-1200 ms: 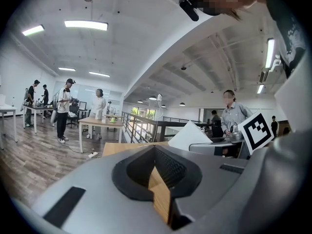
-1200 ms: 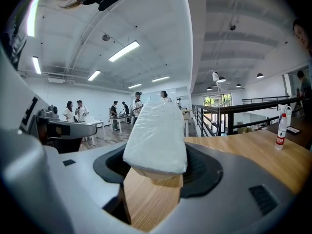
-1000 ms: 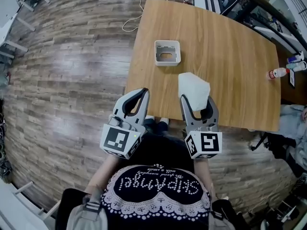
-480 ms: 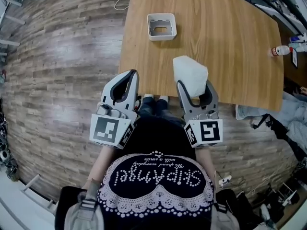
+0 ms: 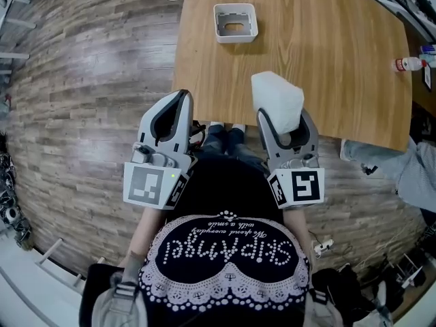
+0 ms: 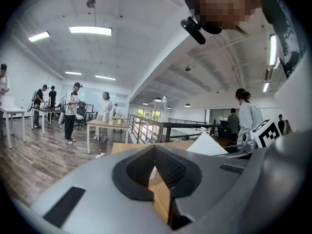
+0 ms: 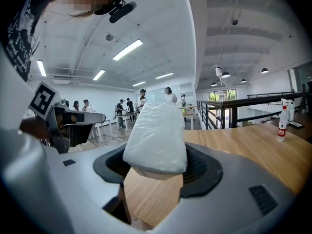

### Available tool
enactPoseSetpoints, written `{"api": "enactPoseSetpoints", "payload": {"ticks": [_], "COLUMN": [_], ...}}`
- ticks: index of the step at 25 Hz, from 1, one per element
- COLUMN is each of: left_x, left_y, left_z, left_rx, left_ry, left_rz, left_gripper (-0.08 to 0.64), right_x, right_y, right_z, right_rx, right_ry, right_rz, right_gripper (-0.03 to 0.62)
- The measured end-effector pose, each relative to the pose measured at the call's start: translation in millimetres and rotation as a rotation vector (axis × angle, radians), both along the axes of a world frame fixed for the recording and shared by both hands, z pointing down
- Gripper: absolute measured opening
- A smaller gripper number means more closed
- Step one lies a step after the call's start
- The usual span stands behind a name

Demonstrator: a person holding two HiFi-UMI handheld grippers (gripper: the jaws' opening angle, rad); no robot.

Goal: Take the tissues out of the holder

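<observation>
The right gripper (image 5: 285,118) clamped the tissue pack (image 5: 277,97) above the table's (image 5: 334,60) near edge, well apart from the holder (image 5: 235,22) near the far left corner; the left gripper (image 5: 178,96) hung off the near edge, jaws together

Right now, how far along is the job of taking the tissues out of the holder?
Done: the holder sits empty on the table. In hand: the right gripper clamps the tissue pack, well clear of the holder, near the table's front edge; the left gripper is shut and empty. Left: probably only setting the pack down.
</observation>
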State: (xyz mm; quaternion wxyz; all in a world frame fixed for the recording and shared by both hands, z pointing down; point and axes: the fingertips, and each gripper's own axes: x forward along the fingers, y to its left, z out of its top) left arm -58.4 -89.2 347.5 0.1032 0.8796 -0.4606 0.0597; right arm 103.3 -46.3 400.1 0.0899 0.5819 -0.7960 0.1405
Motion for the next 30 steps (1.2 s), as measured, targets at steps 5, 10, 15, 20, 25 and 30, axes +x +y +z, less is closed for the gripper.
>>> {"api": "enactPoseSetpoints", "payload": {"ticks": [5, 10, 15, 20, 25, 30], "left_x": [-6, -13, -22, -25, -24, -24], "left_y": [4, 1, 2, 3, 3, 3], "left_z": [-7, -10, -5, -5, -4, -5], "left_rx": [0.033, 0.055, 0.060, 0.067, 0.063, 0.059], "left_ry": [0.018, 0.031, 0.021, 0.019, 0.010, 0.010], "left_rz": [-0.009, -0.042, -0.069, -0.082, -0.082, -0.078], "left_gripper": [0.006, 0.006, 0.006, 0.006, 0.006, 0.006], "right_x": [0, 2, 2, 0, 1, 2], "right_y": [3, 3, 8, 12, 12, 10], "right_z": [2, 4, 8, 13, 12, 11], "right_rx": [-0.005, -0.011, -0.022, -0.036, -0.035, -0.032], "right_ry": [-0.005, -0.014, -0.018, -0.032, -0.032, -0.027], "right_rz": [0.005, 0.013, 0.018, 0.021, 0.023, 0.023], "right_gripper": [0.287, 0.287, 0.287, 0.287, 0.287, 0.287]}}
